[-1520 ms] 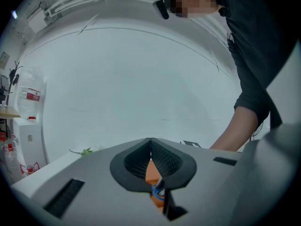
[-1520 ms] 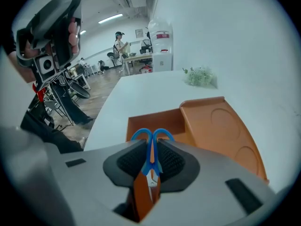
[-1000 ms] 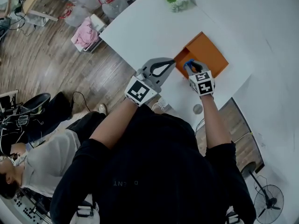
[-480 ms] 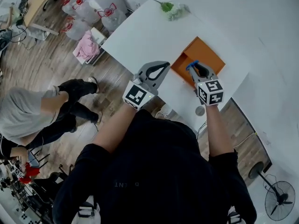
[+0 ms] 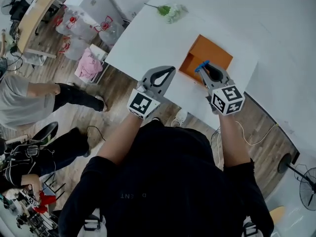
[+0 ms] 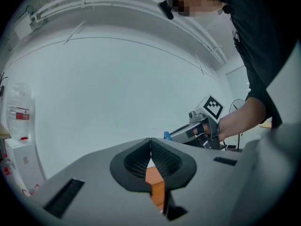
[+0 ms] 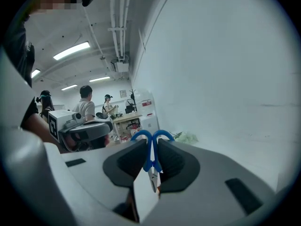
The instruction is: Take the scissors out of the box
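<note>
As seen in the head view, the person stands at a white table (image 5: 143, 38) with a gripper in each hand. The left gripper (image 5: 171, 69) hangs over the table's near edge, just left of the open orange box (image 5: 212, 53). The right gripper (image 5: 203, 67) sits over the box's near left corner, with the blue-handled scissors (image 5: 202, 64) at its tips. A green sprig (image 5: 168, 10) lies at the far end of the table, well apart from the box.

In the left gripper view, the left gripper (image 6: 150, 141) has its jaws pressed together at the tips, with nothing between them. A strip of the orange box (image 6: 157, 187) shows through the opening behind the tips. Beyond, the right gripper (image 6: 175, 133) reaches in from the right, and a blue edge of the scissors (image 6: 166, 135) shows at its tip.

In the right gripper view, the right gripper (image 7: 151, 145) pinches the scissors (image 7: 151, 149) between its pads. The two blue handle loops stand out past the jaw tips, and the blades point back toward the camera. The scissors are held in the air, outside the box. The left gripper (image 7: 89, 128) shows at the left.
</note>
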The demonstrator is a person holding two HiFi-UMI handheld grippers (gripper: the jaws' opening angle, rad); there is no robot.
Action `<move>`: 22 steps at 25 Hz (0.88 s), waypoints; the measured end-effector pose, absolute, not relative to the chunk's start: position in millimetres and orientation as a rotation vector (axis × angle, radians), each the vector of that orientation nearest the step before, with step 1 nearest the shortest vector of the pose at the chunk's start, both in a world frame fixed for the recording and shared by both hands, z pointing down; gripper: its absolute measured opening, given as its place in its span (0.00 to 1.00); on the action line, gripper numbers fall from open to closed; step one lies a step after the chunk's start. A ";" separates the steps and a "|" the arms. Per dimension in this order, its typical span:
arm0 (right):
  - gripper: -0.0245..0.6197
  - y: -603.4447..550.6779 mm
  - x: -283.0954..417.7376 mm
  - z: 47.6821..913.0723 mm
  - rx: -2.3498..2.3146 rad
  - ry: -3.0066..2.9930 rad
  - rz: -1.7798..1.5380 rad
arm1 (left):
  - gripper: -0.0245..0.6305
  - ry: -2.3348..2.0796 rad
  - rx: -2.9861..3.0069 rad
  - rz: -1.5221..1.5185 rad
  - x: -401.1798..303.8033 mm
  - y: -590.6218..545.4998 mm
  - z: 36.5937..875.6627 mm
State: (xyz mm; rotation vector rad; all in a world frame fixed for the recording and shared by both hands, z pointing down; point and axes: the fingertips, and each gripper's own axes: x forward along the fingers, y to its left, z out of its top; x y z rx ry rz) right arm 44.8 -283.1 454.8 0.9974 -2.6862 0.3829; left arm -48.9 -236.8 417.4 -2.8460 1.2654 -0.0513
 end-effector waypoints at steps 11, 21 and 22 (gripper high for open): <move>0.17 -239.8 42.6 390.9 1.142 -2.795 0.249 | 0.07 1.134 -2.878 0.015 -58.5 -219.4 380.1; 0.17 -184.2 52.7 341.9 1.134 -2.903 0.131 | 0.07 0.995 -2.912 0.066 -40.0 -184.1 340.9; 0.17 -179.2 55.0 338.7 1.141 -2.904 0.125 | 0.07 0.976 -2.913 0.065 -37.5 -179.9 337.0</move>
